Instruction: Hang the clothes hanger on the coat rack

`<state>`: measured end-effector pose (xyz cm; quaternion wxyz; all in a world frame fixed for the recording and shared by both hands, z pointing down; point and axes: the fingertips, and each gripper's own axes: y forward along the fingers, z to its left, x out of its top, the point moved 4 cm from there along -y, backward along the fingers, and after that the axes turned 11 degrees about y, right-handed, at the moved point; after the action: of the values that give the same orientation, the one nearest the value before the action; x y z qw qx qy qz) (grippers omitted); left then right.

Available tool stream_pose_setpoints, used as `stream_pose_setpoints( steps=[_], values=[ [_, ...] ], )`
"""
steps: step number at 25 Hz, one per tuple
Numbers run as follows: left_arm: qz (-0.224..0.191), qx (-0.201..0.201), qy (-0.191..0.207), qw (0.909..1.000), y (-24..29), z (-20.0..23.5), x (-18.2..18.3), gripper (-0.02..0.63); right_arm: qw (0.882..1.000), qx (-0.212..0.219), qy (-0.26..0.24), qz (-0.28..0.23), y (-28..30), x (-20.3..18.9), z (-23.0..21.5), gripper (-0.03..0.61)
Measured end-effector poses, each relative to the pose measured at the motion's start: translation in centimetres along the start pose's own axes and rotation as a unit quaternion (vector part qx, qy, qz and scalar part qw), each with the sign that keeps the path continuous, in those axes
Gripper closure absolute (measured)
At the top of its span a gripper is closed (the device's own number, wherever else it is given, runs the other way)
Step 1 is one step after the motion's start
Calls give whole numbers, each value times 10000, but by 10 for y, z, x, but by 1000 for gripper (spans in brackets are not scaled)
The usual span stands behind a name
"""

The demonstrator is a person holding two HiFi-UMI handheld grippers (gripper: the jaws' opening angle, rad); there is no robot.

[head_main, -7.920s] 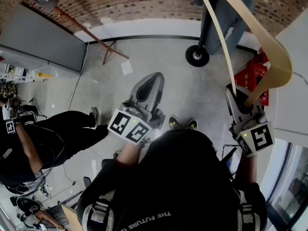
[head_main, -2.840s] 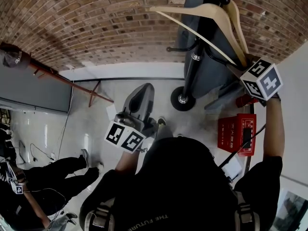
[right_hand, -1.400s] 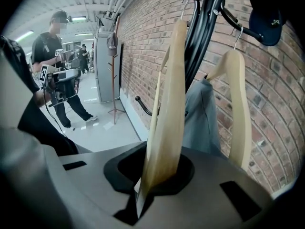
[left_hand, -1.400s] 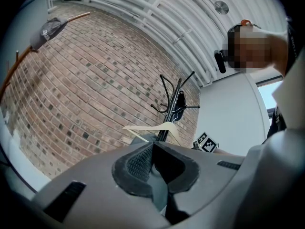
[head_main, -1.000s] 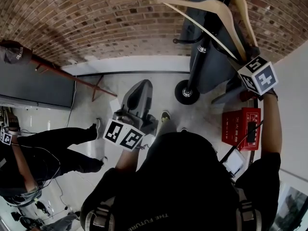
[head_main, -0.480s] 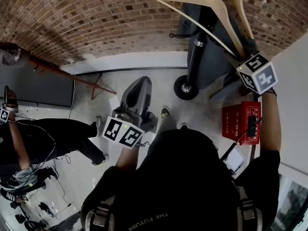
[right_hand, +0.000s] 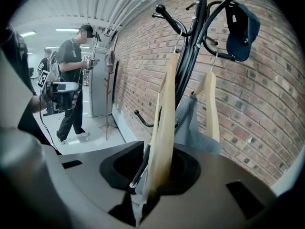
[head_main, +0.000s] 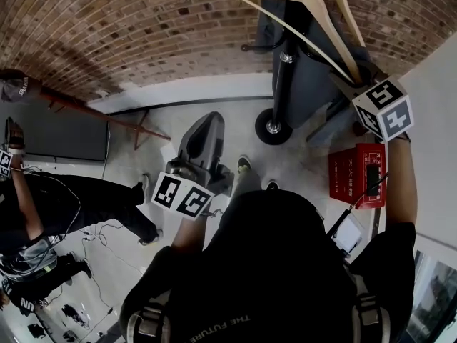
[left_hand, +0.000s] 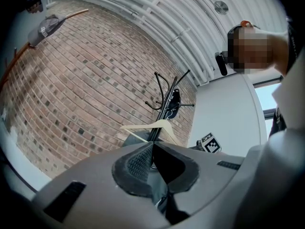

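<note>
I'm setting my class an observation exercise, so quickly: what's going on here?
A person's right tool is shut on a wooden hanger, holding it up beside the pole of the coat rack; whether its hook has caught a peg is unclear. The left tool is shut and empty, held low. A second hanger already hangs on the rack.

The clothes hanger (right_hand: 164, 128) is pale, smooth wood. The coat rack (head_main: 282, 77), at one o'clock in the head view, is glossy black metal. The brick wall (head_main: 143, 27) is rough and matt; the cap (right_hand: 243, 27) is navy cloth.
</note>
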<state>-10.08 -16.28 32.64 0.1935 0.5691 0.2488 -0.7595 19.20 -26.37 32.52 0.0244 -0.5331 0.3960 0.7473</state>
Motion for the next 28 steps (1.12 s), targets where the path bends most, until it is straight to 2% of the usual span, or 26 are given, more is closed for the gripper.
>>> stream_pose_setpoints(
  steps=[11, 16, 20, 23, 28],
  values=[
    [-22, -104, 32, 9999, -1, -13, 6, 594, 9984, -385, -233, -329, -31, 8, 1, 469],
    [-60, -149, 31, 9999, 3, -11, 14, 594, 9974, -435, -230, -520, -42, 20, 3, 468],
    [6, -224, 31, 9997, 6, -16, 8, 594, 9945, -546, -86, -892, -55, 19, 5, 468],
    [67, -285, 14, 9996, 10, -21, 3, 594, 9909, -709, -168, -1134, -68, 18, 9, 468],
    [81, -361, 7, 9993, 20, -27, -1, 594, 9777, -962, -314, -1840, -91, 21, 16, 469]
  ],
)
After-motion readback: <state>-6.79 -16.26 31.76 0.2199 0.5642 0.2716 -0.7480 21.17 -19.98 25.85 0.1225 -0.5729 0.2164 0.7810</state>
